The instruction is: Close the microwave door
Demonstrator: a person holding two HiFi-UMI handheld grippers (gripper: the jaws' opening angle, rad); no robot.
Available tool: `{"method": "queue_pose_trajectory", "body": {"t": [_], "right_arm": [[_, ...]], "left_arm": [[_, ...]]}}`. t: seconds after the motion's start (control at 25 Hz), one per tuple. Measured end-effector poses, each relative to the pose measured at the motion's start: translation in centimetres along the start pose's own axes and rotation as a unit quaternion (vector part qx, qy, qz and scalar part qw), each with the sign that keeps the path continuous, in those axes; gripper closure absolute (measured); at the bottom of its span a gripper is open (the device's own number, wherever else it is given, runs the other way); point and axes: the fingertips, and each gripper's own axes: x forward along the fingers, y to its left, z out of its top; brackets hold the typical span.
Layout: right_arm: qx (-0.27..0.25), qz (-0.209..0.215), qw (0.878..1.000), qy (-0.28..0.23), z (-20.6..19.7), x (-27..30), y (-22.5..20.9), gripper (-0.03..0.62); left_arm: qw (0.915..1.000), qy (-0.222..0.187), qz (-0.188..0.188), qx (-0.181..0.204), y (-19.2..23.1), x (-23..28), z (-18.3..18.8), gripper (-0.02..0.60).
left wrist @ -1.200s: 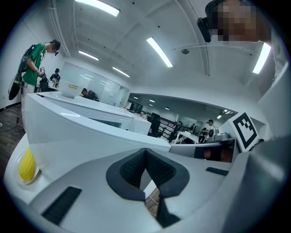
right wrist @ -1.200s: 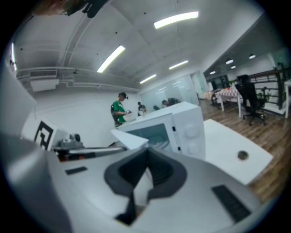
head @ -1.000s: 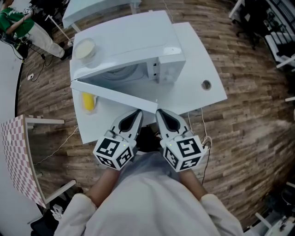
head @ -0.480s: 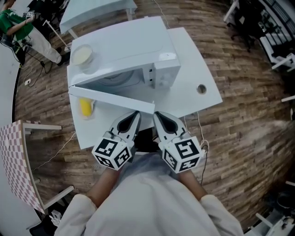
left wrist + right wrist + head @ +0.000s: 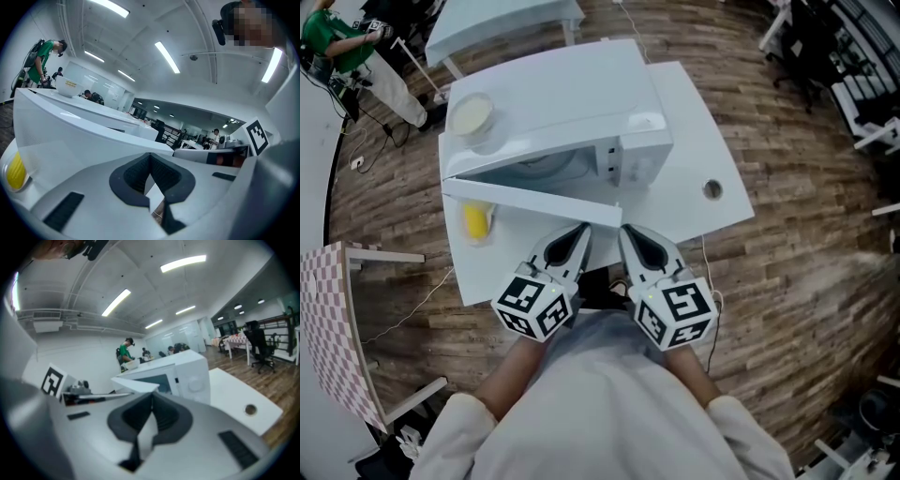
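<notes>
In the head view, the microwave [image 5: 581, 103] is sitting on the white bench [image 5: 703, 150]. Its door [image 5: 534, 199] is hanging open toward the person. Both arms are staying tucked in, with the left tongs [image 5: 579, 231] and right tongs [image 5: 628, 232] pointing forward side by side near the door's end.

In the left gripper view, the tongs [image 5: 150, 157] are pinching together, holding nothing.

In the right gripper view, the tongs [image 5: 151, 397] are also pinching together, holding nothing.
</notes>
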Motion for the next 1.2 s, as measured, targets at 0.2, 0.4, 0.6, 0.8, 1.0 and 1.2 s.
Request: {"method": "queue_pose_trajectory", "body": {"t": [0.2, 0.4, 0.6, 0.8, 1.0, 1.2], "right_arm": [[-0.002, 0.002, 1.000, 0.003, 0.2, 0.5, -0.1, 0.571], [-0.002, 0.001, 1.000, 0.005, 0.5, 1.0, -0.5, 0.571], [-0.001, 0.003, 1.000, 0.006, 0.8, 1.7, -0.8, 0.571], [0.002, 0.002, 1.000, 0.005, 1.0, 2.5, -1.3, 0.571], [0.001, 0.005, 1.000, 0.007, 1.3, 3.4, -1.6, 0.571], [0.000, 0.005, 1.000, 0.012, 1.6, 4.1, -2.0, 0.571]], "left_arm": [[1.0000, -0.002, -0.005, -0.003, 0.2, 0.7, 0.4, 0.568], [0.9999, -0.001, -0.009, -0.007, 0.5, 1.4, 0.8, 0.568], [0.9999, 0.001, -0.011, -0.009, 0.7, 2.0, 1.0, 0.568], [0.9998, 0.003, -0.010, -0.014, 1.4, 2.6, 0.9, 0.568], [0.9998, 0.003, -0.008, -0.018, 2.2, 3.1, 1.2, 0.568], [0.9998, 0.003, -0.010, -0.019, 2.6, 3.7, 1.6, 0.568]]}}
